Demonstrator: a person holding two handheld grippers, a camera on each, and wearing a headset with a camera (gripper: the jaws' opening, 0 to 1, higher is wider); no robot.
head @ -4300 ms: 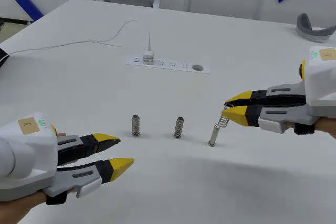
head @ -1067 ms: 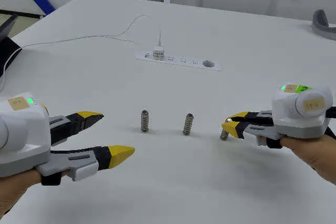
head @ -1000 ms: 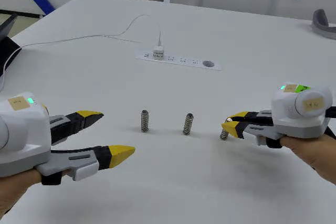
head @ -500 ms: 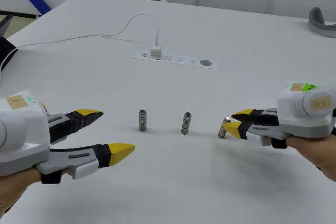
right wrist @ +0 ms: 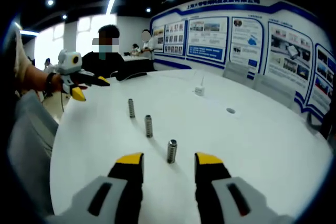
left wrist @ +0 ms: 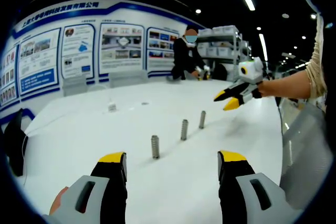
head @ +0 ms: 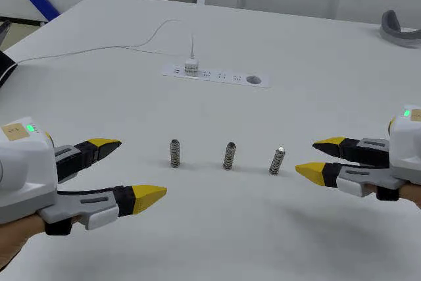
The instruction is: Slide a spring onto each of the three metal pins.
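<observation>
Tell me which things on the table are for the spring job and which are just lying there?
For the job: left pin, middle pin, right pin, each wearing a spring; left gripper, right gripper, both open.
Just lying about: power strip, white plug, cable, grey band.

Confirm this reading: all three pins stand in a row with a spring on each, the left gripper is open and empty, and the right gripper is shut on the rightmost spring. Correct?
One point is wrong. The right gripper is open, its jaws apart and stopped short of the rightmost spring, touching nothing. The head view shows the gap, and the right gripper view agrees. The rest stands.
</observation>
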